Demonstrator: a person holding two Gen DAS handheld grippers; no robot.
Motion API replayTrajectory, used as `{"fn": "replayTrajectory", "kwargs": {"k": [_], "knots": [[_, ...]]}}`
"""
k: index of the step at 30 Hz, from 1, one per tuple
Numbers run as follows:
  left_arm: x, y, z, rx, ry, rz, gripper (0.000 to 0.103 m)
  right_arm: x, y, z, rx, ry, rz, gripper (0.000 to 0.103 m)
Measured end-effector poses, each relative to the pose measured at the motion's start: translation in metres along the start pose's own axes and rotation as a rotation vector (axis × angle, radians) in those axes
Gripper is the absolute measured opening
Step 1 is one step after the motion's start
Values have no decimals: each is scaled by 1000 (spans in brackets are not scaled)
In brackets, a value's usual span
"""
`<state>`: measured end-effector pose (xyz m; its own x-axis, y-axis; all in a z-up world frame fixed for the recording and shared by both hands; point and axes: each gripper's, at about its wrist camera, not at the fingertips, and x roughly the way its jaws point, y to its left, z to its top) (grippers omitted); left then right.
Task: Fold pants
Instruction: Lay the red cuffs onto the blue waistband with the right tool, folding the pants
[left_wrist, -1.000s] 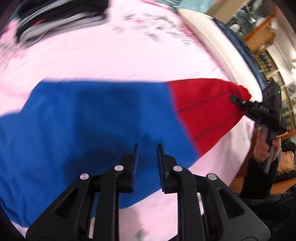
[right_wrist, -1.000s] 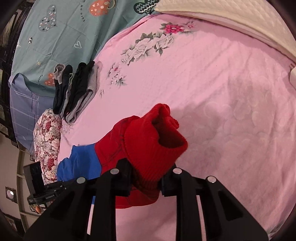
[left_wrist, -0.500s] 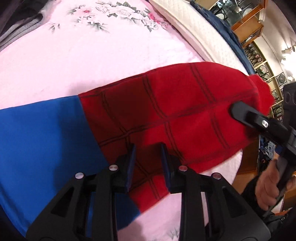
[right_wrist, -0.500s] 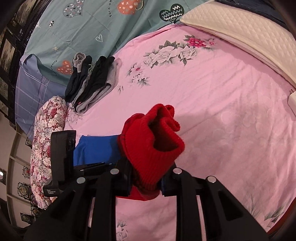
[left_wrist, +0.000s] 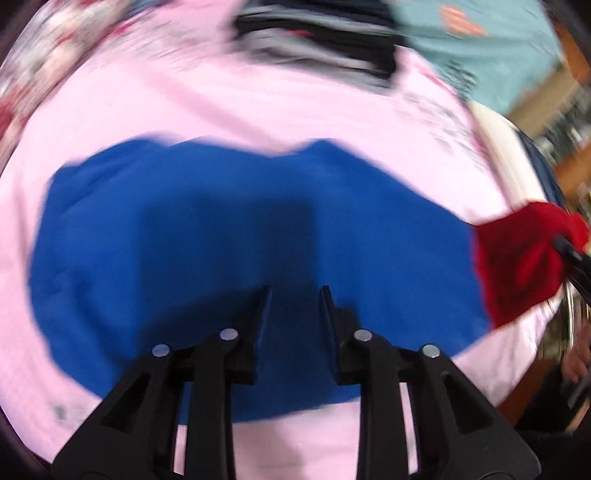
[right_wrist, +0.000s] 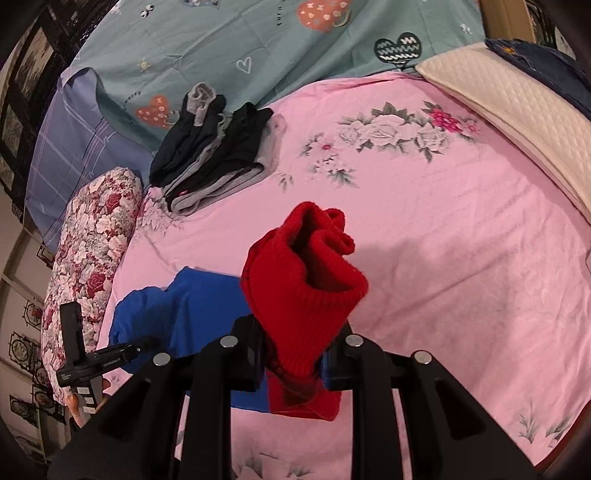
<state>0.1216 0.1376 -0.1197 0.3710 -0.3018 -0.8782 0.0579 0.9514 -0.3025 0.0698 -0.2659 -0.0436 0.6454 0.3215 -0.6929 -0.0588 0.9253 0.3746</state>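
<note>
The pants (left_wrist: 229, 236) are lying spread across the pink floral bedsheet (right_wrist: 461, 229), their blue upper part flat on the bed and their red lower leg lifted off it at one end. The right tongs (right_wrist: 295, 345) are clamping the red ribbed cuff (right_wrist: 306, 280), which is bunching up in a thick roll above the fingers (right_wrist: 247, 350) while a little red cloth is hanging below them. In the left wrist view that same cuff is showing at the far right edge, pinched by a dark finger.

The left tongs (left_wrist: 294, 306) are hovering over the blue cloth, and their jaws are closing with a narrow gap between them; nothing is sitting between the pads, and the blur makes it impossible to tell whether the tips are touching the fabric.

Farther up the bed, a stack of folded dark and grey clothes (right_wrist: 218, 155) is resting well apart from the pants. A floral bolster (right_wrist: 88, 258) is lying along the left side, and a cream quilted pillow (right_wrist: 517, 110) is sitting at the upper right.
</note>
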Motion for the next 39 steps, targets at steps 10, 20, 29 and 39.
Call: {"fn": "replayTrajectory", "kwargs": {"k": [10, 20, 29, 39], "knots": [[1, 49, -5, -29, 7, -151, 12, 97, 111, -11, -319, 142, -229, 22], [10, 41, -4, -17, -7, -219, 12, 157, 158, -42, -389, 261, -158, 46], [13, 41, -1, -24, -1, -238, 12, 110, 175, -22, -390, 219, 1, 29], [6, 46, 0, -82, 4, -238, 12, 169, 160, -45, -331, 420, 20, 10]]}}
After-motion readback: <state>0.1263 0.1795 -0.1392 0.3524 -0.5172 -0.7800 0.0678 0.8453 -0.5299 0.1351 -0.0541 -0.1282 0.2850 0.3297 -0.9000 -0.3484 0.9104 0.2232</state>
